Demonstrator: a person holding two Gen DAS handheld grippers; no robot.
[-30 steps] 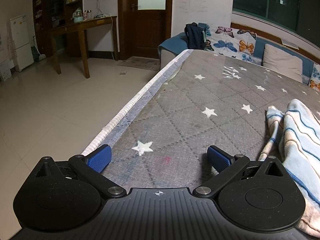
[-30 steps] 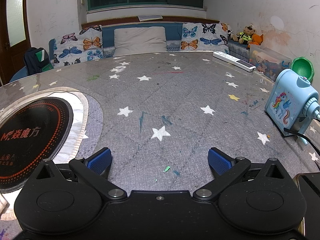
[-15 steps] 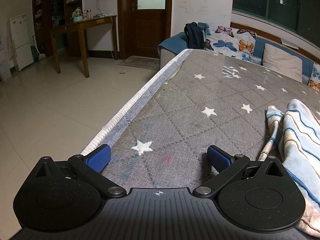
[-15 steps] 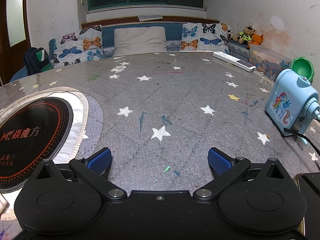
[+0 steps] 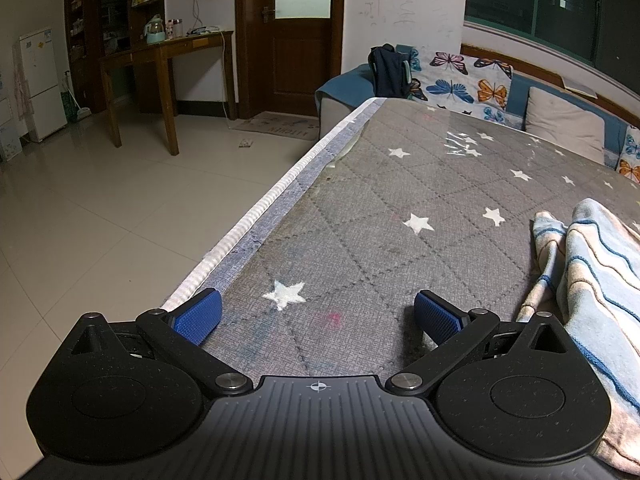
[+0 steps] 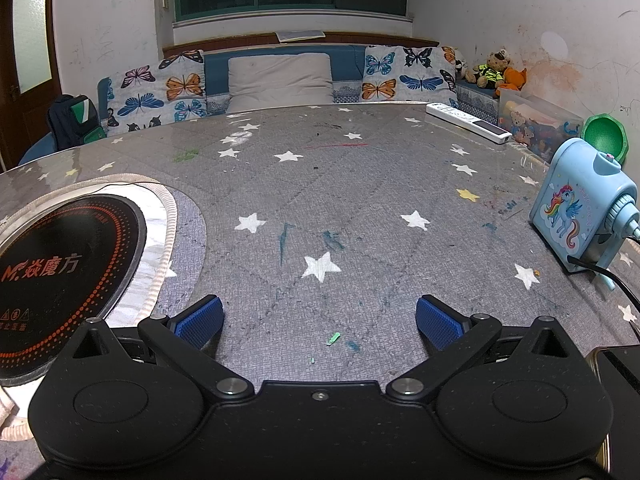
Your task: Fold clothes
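In the left wrist view the left tongs (image 5: 316,314) stand wide apart with nothing between the blue pads, low over the grey star-patterned table (image 5: 400,200) near its left edge. The thing to fold, a striped garment (image 5: 592,272) in pale blue, cream and darker blue lines, lies crumpled on the table just to the right of these tongs, running out of the picture at the right and bottom, so its full outline cannot be made out. It looks like soft, loosely knitted or towelling cloth, thick and limp: light to lift, not fragile, likely to sag and drag on the quilted cover, and unlikely to slip from ribbed pads. A sound hold would be at a hem or corner, such as the narrow striped edge (image 5: 546,240) nearest the tongs, pinching one layer only so the bunched folds can fall open. In the right wrist view the right tongs (image 6: 319,320) are likewise spread wide and empty, over bare table (image 6: 360,184). No garment shows here; to the left is a round black cooktop (image 6: 60,276), to the right a blue unicorn-printed sharpener (image 6: 580,220) with a cord, which the cloth should be kept away from.
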